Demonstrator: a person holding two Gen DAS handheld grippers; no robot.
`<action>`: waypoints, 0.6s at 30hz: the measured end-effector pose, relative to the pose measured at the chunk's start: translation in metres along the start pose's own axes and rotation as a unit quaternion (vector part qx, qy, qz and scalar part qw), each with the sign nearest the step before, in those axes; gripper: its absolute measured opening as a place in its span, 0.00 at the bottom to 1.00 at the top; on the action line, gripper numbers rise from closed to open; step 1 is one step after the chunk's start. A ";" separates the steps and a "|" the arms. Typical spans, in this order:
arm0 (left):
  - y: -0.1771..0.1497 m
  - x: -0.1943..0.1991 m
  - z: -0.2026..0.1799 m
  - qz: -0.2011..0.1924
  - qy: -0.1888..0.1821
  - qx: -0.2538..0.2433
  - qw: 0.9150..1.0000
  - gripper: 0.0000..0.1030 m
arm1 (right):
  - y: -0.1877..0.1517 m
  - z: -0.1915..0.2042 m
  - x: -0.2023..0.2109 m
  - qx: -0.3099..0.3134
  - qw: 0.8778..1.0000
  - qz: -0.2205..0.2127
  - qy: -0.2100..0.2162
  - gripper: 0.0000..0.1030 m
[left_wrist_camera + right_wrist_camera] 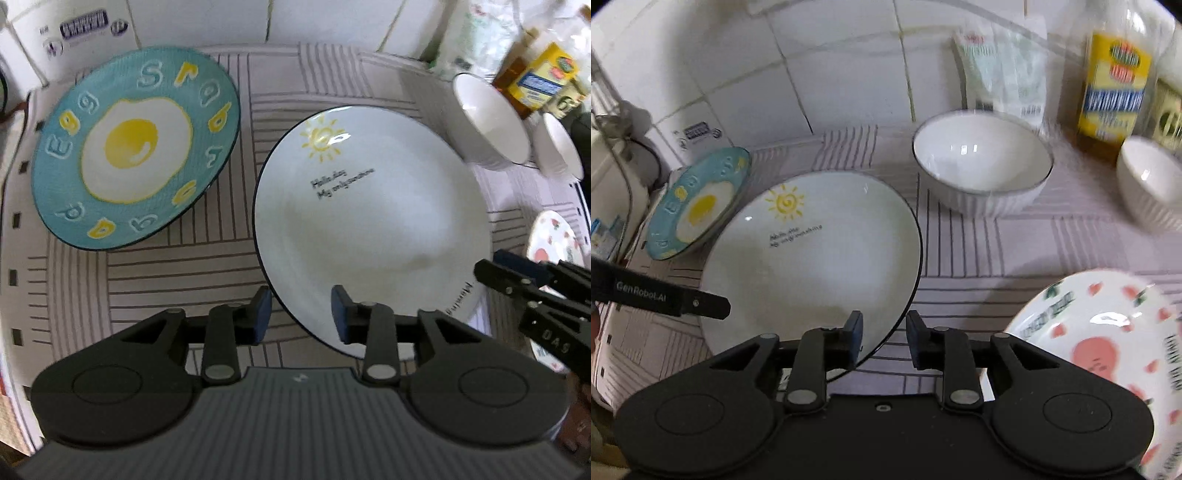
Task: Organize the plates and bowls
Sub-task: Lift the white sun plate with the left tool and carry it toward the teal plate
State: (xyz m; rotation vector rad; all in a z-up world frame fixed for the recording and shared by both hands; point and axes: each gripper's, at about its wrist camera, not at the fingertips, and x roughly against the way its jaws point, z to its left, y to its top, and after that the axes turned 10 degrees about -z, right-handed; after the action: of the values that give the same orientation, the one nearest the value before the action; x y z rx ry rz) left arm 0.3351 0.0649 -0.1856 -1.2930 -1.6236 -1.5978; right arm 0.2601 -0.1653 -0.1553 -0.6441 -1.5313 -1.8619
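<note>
Glossy round white plate (373,221) lies flat on striped counter (184,266); left gripper (301,314) and right gripper (884,341) jaws released, straddling its rim.

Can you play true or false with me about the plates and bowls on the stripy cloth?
1. The blue plate has a fried egg painted on it. True.
2. The white plate has a moon drawn on it. False: it is a yellow sun.
3. The big white bowl is full of soup. False: it looks empty.
4. The blue plate is stacked on top of the white plate. False: they lie side by side, with the cloth showing between them.
5. The edge of the white plate sits between the fingers of the right gripper. True.
</note>
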 end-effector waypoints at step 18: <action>0.015 0.118 -0.098 -0.091 -0.062 -0.114 0.987 0.48 | -0.004 -0.039 0.180 0.019 0.989 -0.147 -0.022 0.54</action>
State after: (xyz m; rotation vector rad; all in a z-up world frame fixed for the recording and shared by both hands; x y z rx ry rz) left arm 0.2743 0.0010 -0.0589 -1.4185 -1.7156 -1.8919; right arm 0.1358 -0.2323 -0.0371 -0.4632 -1.7639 -2.0383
